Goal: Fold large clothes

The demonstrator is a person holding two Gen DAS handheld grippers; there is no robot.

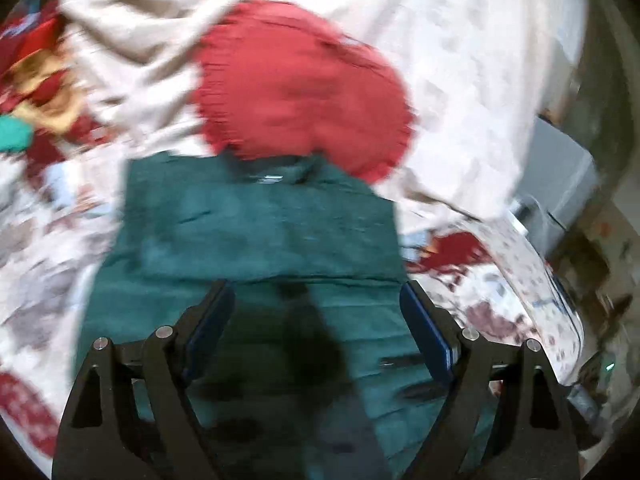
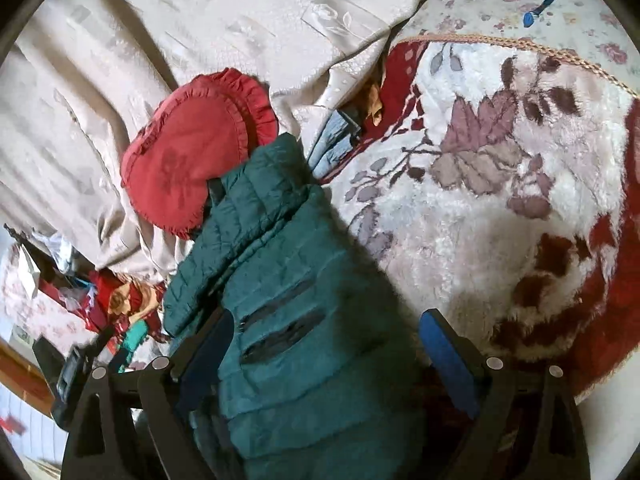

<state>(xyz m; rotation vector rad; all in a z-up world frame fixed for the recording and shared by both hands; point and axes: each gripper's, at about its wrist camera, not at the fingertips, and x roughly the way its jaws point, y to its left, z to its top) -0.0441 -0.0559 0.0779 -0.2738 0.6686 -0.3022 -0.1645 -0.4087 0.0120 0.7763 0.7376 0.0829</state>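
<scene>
A dark green quilted jacket (image 1: pixel 256 232) lies folded on a bed, its far end against a red frilled cushion (image 1: pixel 300 84). My left gripper (image 1: pixel 316 292) is open just above the jacket, its blue pads spread over the fabric and holding nothing. In the right wrist view the jacket (image 2: pixel 296 320) runs from the bottom toward the cushion (image 2: pixel 188 164). My right gripper (image 2: pixel 326 320) is open, with the jacket lying between its blue pads and nothing clamped.
A beige patterned bedspread (image 2: pixel 200 32) is bunched behind the cushion. A fluffy white and red floral blanket (image 2: pixel 500 184) covers the bed on the right. Mixed coloured clothes (image 2: pixel 124 300) lie at the left. A grey box (image 1: pixel 560 184) stands beside the bed.
</scene>
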